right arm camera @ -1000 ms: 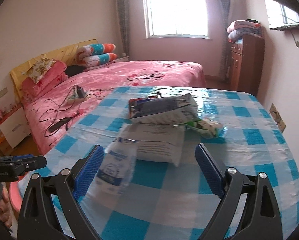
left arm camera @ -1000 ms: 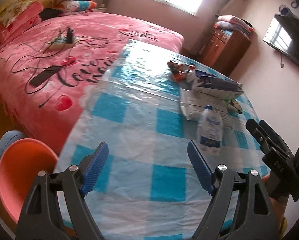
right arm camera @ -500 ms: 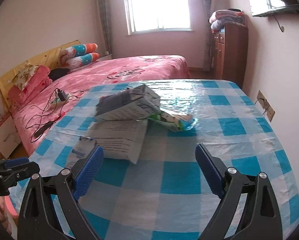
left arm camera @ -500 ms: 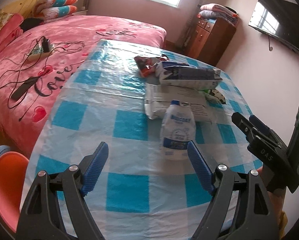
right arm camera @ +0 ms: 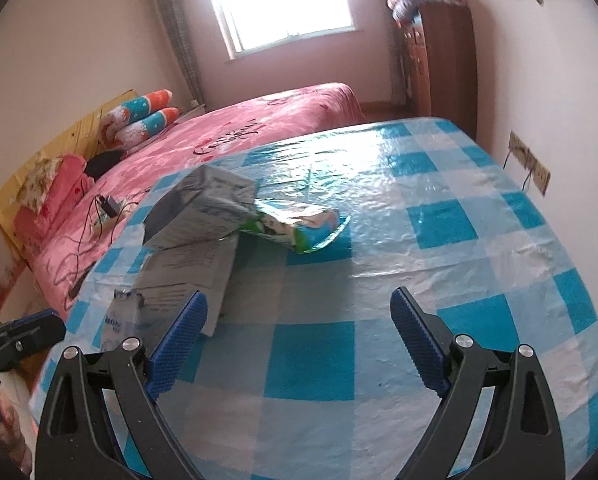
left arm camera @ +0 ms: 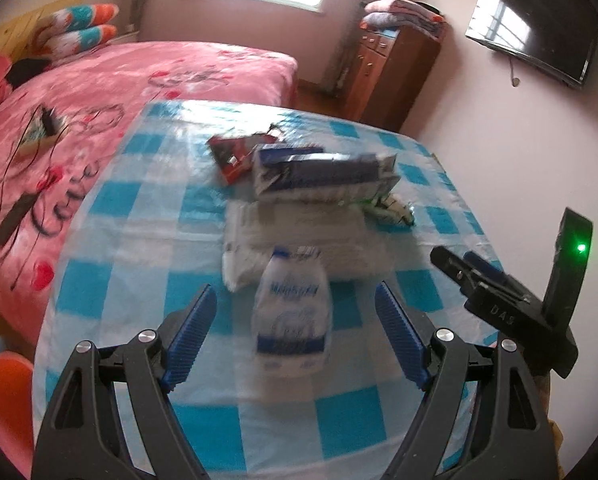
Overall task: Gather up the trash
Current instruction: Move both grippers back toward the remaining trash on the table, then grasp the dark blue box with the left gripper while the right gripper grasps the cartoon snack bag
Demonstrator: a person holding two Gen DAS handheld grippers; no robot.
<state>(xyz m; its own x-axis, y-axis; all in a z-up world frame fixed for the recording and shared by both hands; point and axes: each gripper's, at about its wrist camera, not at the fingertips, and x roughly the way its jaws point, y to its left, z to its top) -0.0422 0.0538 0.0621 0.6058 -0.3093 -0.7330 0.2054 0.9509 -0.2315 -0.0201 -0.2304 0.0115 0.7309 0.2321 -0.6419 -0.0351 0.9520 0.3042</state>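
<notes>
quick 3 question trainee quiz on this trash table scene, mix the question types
1. True or false: the left tool is shut on the white and blue pouch.
2. Which item lies nearest the left tool? A red wrapper B white and blue pouch C green and white wrapper
3. Fill in: the blue and white bag rests on top of a flat ___ package.

Key: 1 false, open. 2 B. 3 white.

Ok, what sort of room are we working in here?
A bedroom, most likely: a pink bed with pillows, a wooden dresser and a wall-mounted TV surround the checked table.
</notes>
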